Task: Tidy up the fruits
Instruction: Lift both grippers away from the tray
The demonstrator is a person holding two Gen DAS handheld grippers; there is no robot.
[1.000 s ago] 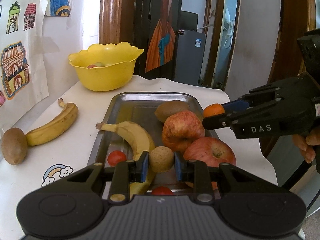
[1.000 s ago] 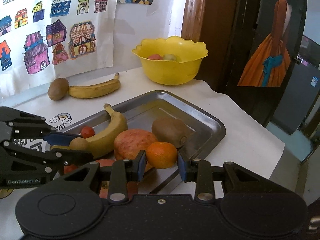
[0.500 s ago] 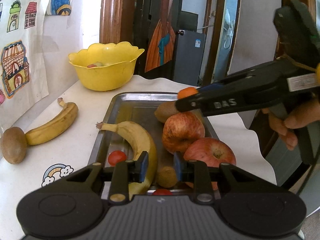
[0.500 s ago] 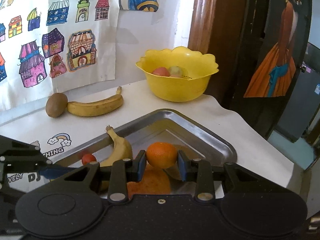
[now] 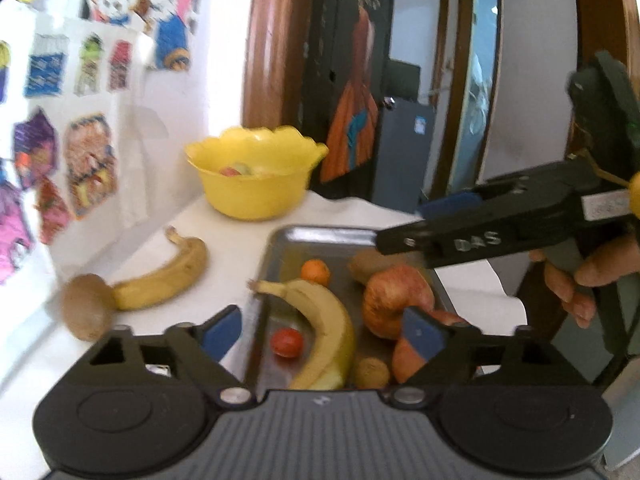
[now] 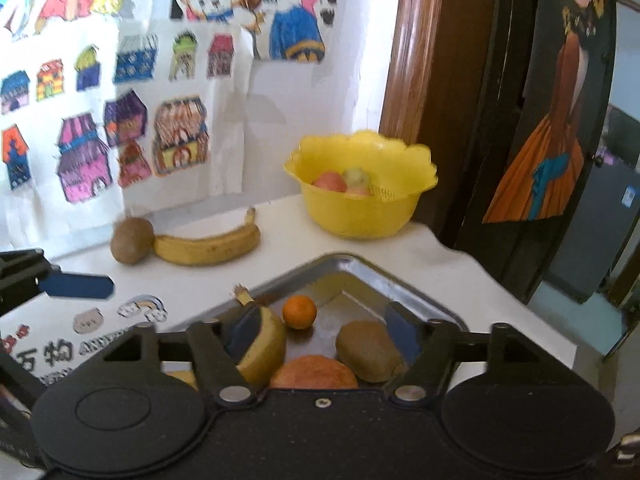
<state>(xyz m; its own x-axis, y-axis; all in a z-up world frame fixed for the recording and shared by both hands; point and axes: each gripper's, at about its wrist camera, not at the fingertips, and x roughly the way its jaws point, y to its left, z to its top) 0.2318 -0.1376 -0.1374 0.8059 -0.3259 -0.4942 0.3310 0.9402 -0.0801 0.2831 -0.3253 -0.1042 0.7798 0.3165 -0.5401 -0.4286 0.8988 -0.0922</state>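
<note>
Left tool (image 5: 322,330): blue pads spread wide, nothing between them; it hangs above the near end of the steel tray (image 5: 280,240).
Right tool (image 6: 318,326): jaws likewise wide apart and empty, over the tray's right side.
Tray contents: a banana (image 5: 320,320), a small orange (image 5: 315,272), a cherry tomato (image 5: 286,342), two apples, the nearer at (image 5: 394,302), a kiwi (image 6: 370,350) and a small brown fruit (image 5: 372,372).
Loose fruit: a second banana (image 6: 208,244) and second kiwi (image 6: 131,240), touching, on the counter (image 6: 288,252) left of the tray.
Key relation: the loose pair lies forward and left of the left tool, which is the nearer; the banana's long axis runs roughly across that tool's line of reach.
Bowl (image 6: 360,192): yellow, at the counter's far end, fruit inside.
View difference: only the right wrist view shows the bowl's fruit clearly; only the left shows the tomato and small brown fruit.
</note>
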